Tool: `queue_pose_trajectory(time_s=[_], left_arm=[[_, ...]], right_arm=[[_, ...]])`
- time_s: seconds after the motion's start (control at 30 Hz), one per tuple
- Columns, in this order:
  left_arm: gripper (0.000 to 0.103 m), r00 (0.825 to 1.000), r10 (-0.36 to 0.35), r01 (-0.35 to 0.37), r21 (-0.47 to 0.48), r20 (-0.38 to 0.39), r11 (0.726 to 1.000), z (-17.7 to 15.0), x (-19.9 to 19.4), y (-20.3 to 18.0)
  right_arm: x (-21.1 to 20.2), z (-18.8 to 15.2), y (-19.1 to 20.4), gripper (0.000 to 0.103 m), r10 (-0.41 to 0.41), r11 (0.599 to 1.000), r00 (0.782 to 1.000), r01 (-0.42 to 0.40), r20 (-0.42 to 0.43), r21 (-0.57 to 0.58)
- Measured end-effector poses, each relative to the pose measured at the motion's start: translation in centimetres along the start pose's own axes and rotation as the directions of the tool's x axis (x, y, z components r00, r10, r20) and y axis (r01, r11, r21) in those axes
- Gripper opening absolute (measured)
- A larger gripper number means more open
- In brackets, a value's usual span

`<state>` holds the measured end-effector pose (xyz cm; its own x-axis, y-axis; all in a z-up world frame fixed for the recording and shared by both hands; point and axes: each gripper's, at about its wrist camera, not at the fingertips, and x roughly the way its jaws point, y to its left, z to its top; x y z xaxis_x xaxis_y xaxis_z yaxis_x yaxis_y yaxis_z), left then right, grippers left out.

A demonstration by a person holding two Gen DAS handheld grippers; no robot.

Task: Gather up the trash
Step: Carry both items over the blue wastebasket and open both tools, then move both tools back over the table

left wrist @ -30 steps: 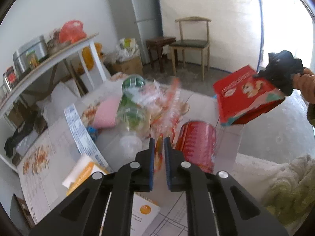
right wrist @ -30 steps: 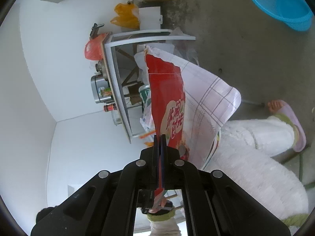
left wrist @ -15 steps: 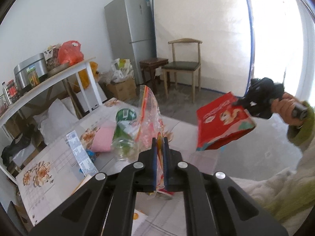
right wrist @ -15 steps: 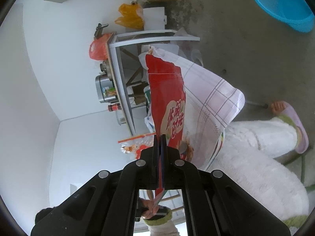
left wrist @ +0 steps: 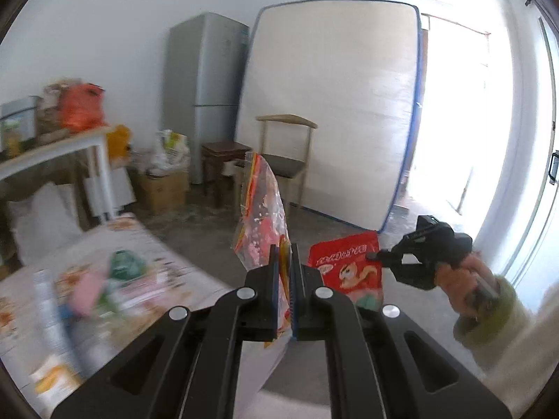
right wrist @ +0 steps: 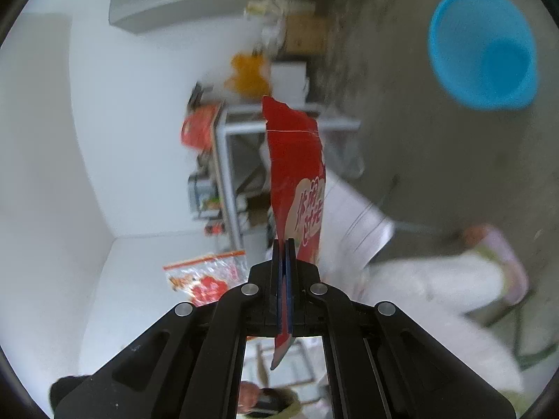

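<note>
Left gripper (left wrist: pixel 283 258) is clamped on a clear wrapper (left wrist: pixel 262 230) with red and orange print, which stands up from between the blue pads, held in the air past the near-right corner of the table (left wrist: pixel 167 265). Right gripper (right wrist: pixel 283 255) is closed just as tightly on a red snack bag (right wrist: pixel 297 181); seen edge-on from its own camera, the bag rises straight out of the pinched fingers with a torn top edge. From the left camera that red bag (left wrist: pixel 349 265) shows its face, with a squirrel drawing, and hangs to the right of the wrapper, the two near each other but apart. The right gripper (left wrist: pixel 375 255) and the hand (left wrist: pixel 464 279) behind it sit further right.

More trash lies blurred on the table at left: a green cup (left wrist: pixel 126 265), something pink (left wrist: pixel 87 293) and paper packets. A blue basin (right wrist: pixel 484 47) sits on the concrete floor, far from the red bag in the right camera. A chair (left wrist: pixel 284 146), a fridge (left wrist: pixel 204 94) and a mattress (left wrist: pixel 332 104) leaning on the wall stand at the far side of the room.
</note>
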<state>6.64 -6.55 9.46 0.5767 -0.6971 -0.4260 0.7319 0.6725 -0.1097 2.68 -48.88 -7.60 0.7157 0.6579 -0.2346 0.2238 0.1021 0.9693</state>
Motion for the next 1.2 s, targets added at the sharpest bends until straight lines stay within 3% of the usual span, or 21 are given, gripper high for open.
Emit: queue_pose_trajectory(time_s=[0.17,0.3,0.47,0.5,0.7,0.73,0.77,0.8,0.83,0.87,0.97,1.2], left_arm=[[0.005,0.986,-0.126,0.119,-0.068,-0.108,0.991,2.4,11.4,-2.8],[0.005,0.951,-0.172,0.145,-0.119,-0.256,0.982,3.4,22.4,-5.1],[0.005,0.889,-0.231,0.158,-0.210,-0.396,0.965,2.9,33.3,-6.3],[0.005,0.877,-0.234,0.150,-0.222,-0.420,0.963,2.7,35.6,-6.4],[0.006,0.848,-0.151,0.089,-0.144,-0.508,0.986,0.4,44.8,-8.1],[0.008,0.845,-0.145,0.079,-0.147,-0.515,0.986,-0.2,45.9,-8.0],[0.017,0.838,-0.138,0.067,-0.151,-0.528,0.986,-0.7,46.8,-8.1],[0.032,0.825,-0.131,0.052,-0.158,-0.550,0.986,-1.4,47.8,-8.1],[0.040,0.816,-0.117,0.029,-0.163,-0.566,0.986,-1.9,48.3,-7.8],[0.048,0.814,-0.098,0.003,-0.164,-0.573,0.986,-2.3,48.5,-7.6],[0.057,0.830,-0.084,-0.026,-0.189,-0.551,0.982,-2.1,47.7,-6.3],[0.063,0.865,-0.086,-0.015,-0.197,-0.494,0.980,0.3,43.2,-6.2]], right_arm=[[-3.4,3.9,-2.2,0.001,-0.108,0.994,0.985,0.108,0.135,0.007],[-3.7,7.3,-5.0,0.001,-0.186,0.982,0.965,0.180,0.186,0.049],[-2.3,12.4,-8.8,0.001,-0.294,0.955,0.929,0.276,0.226,0.106],[-1.9,13.2,-9.5,0.001,-0.306,0.951,0.924,0.288,0.227,0.109],[1.0,18.0,-13.1,0.005,-0.418,0.908,0.879,0.399,0.229,0.129],[1.5,18.8,-14.0,0.006,-0.436,0.900,0.873,0.418,0.220,0.126],[2.0,19.3,-14.7,0.013,-0.459,0.888,0.863,0.439,0.210,0.136],[2.4,19.8,-15.7,0.026,-0.500,0.866,0.842,0.479,0.203,0.145],[2.2,19.7,-16.1,0.032,-0.530,0.848,0.822,0.510,0.206,0.147],[2.1,19.7,-16.6,0.039,-0.558,0.830,0.802,0.537,0.214,0.150],[0.8,18.9,-17.2,0.042,-0.566,0.824,0.789,0.547,0.238,0.148],[-2.5,16.5,-15.7,0.048,-0.593,0.798,0.738,0.592,0.321,0.111]])
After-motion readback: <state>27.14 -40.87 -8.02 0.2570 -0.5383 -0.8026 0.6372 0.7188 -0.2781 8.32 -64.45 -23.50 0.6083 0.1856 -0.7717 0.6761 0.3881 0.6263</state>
